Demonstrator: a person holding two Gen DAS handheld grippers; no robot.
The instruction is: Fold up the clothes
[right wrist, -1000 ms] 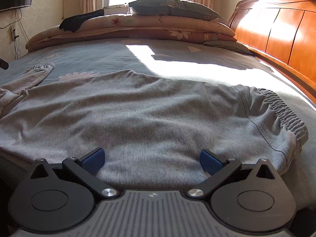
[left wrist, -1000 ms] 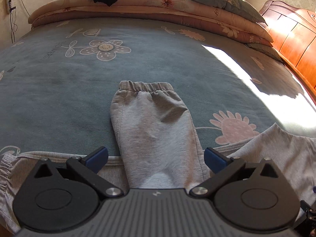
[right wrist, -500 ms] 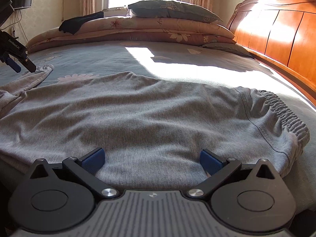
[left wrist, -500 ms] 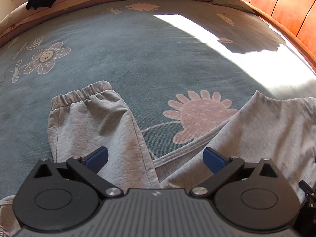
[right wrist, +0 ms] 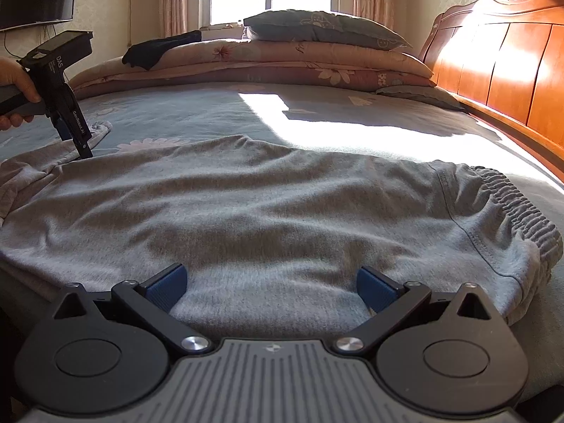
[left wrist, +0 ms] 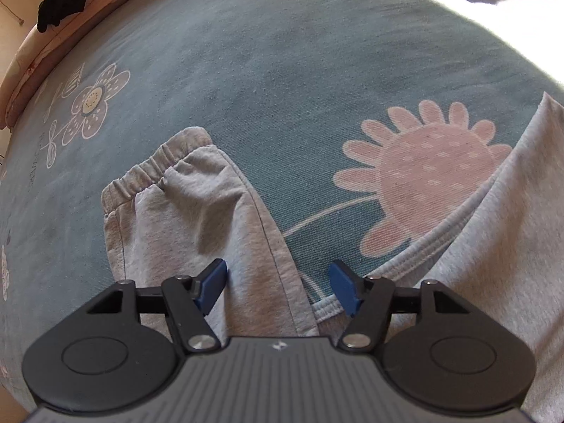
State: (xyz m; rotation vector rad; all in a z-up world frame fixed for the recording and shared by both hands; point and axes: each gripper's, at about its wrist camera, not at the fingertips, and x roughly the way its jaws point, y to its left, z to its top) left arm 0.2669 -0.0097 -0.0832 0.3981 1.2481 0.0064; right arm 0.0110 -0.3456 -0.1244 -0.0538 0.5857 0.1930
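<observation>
Moved: left hand-held gripper (left wrist: 278,287) swung over sleeve (left wrist: 197,218), jaws just closing, not yet pinching.
Right hand-held gripper (right wrist: 271,287): released, sweatshirt (right wrist: 264,208) at 12 o'clock.

You have one grey sweatshirt (right wrist: 268,211) spread on the bed (right wrist: 211,112), one black garment (right wrist: 158,49) and one pillow (right wrist: 324,28) at its far edge, and two grippers: left (left wrist: 278,282), right (right wrist: 271,285).

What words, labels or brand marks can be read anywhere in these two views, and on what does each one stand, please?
"DAS": on the upper body of the left gripper, seen from the right wrist view.
"GenRobot.AI": white print running down that gripper's lower body.
Small print beside "DAS": too small to read.
Pale lettering on the blue bedspread, beside the white flower: too blurred to read.
Small logo on each gripper's grey ribbed housing: a mark, not text.
</observation>
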